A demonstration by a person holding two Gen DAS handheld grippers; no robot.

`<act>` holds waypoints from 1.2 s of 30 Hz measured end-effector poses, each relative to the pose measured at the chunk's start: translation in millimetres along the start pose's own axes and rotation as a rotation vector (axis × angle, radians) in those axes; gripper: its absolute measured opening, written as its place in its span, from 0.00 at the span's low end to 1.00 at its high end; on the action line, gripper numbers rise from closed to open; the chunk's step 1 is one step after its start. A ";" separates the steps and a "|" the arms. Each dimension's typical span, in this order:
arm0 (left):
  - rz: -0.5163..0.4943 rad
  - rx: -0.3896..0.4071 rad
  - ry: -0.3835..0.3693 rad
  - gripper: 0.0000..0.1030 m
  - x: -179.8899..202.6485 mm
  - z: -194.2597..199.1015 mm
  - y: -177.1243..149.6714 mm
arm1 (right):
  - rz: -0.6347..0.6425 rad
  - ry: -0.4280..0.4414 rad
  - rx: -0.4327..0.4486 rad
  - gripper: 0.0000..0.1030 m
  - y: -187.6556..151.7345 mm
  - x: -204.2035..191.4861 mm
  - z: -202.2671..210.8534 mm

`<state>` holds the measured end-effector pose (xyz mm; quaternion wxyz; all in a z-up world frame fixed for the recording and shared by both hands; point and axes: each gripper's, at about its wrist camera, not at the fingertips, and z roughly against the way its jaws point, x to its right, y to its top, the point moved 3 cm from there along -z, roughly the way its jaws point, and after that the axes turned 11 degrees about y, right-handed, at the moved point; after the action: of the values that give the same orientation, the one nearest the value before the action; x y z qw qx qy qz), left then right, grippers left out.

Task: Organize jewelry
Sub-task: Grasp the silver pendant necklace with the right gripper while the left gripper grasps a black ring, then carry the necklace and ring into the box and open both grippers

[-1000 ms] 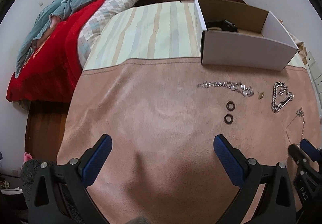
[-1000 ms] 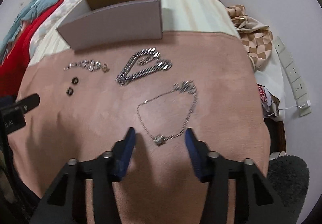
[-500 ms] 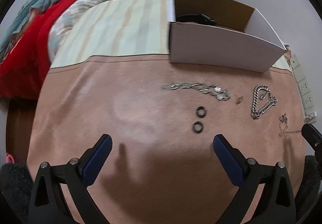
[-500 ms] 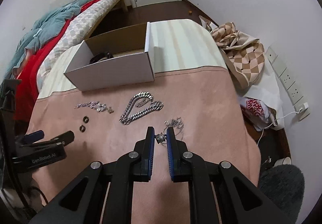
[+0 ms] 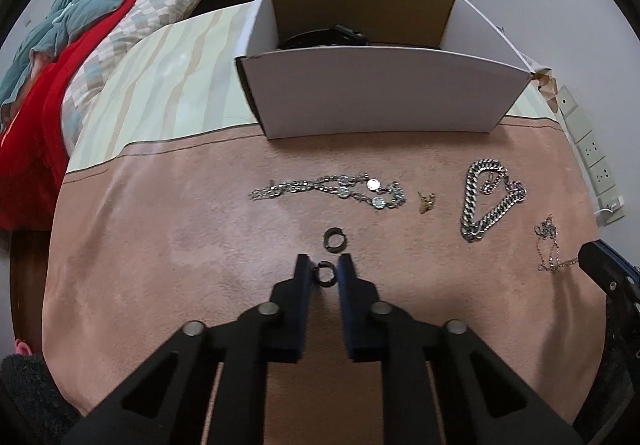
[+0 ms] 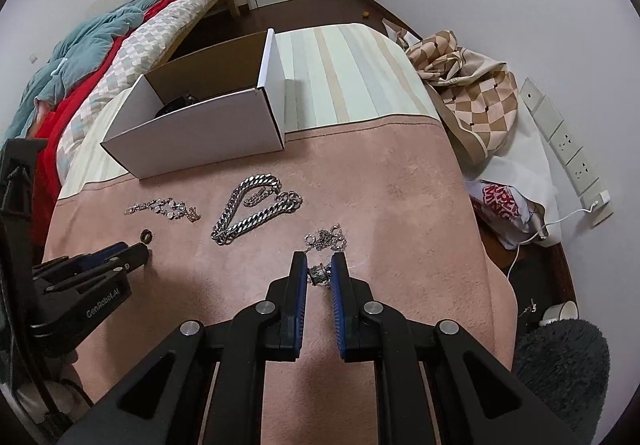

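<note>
My left gripper (image 5: pixel 325 271) is shut on a small dark ring (image 5: pixel 326 273) on the pink mat; a second dark ring (image 5: pixel 335 239) lies just beyond it. My right gripper (image 6: pixel 320 272) is shut on the pendant (image 6: pixel 319 272) of a thin chain necklace (image 6: pixel 328 237), whose chain bunches ahead of the fingertips. A heavy silver chain (image 6: pixel 252 213) and a charm bracelet (image 5: pixel 332 189) lie on the mat. A small gold earring (image 5: pixel 426 201) lies between them. The white box (image 5: pixel 380 101) stands behind, with a dark item inside.
The pink mat (image 5: pixel 160 245) covers the near table, with striped cloth (image 6: pixel 344 73) beyond. A bed with red and teal bedding (image 5: pixel 60 45) is at left. A checked bag (image 6: pixel 468 85) and wall sockets (image 6: pixel 568 153) are at right.
My left gripper has moved forward and closed from wide open onto the near dark ring. My right gripper closed on the necklace pendant, and the chain has bunched up.
</note>
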<state>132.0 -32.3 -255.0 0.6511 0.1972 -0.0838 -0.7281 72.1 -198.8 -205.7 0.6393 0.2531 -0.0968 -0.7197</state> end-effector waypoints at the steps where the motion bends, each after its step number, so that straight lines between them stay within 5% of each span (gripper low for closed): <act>1: -0.001 0.003 -0.002 0.10 0.9 1.4 -0.5 | 0.000 0.000 0.002 0.12 0.3 -0.3 0.6; 10: -0.005 0.036 -0.020 0.10 -1.4 19.4 0.6 | -0.007 0.027 0.030 0.12 7.3 -4.9 13.5; 18: -0.007 0.145 -0.049 0.10 -7.5 70.4 22.4 | -0.008 0.097 0.078 0.12 30.7 -18.2 40.7; 29: 0.016 0.329 -0.048 0.10 -27.5 132.4 94.0 | 0.032 0.230 0.208 0.12 120.2 -49.2 98.3; 36: 0.057 0.290 -0.073 0.10 -44.4 111.7 133.1 | 0.104 0.262 0.253 0.12 187.6 -72.4 106.0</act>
<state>212.8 -22.2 -95.3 0.6327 0.2603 -0.2173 -0.6963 187.7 -179.0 -11.0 0.6459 0.4177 -0.1154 -0.6286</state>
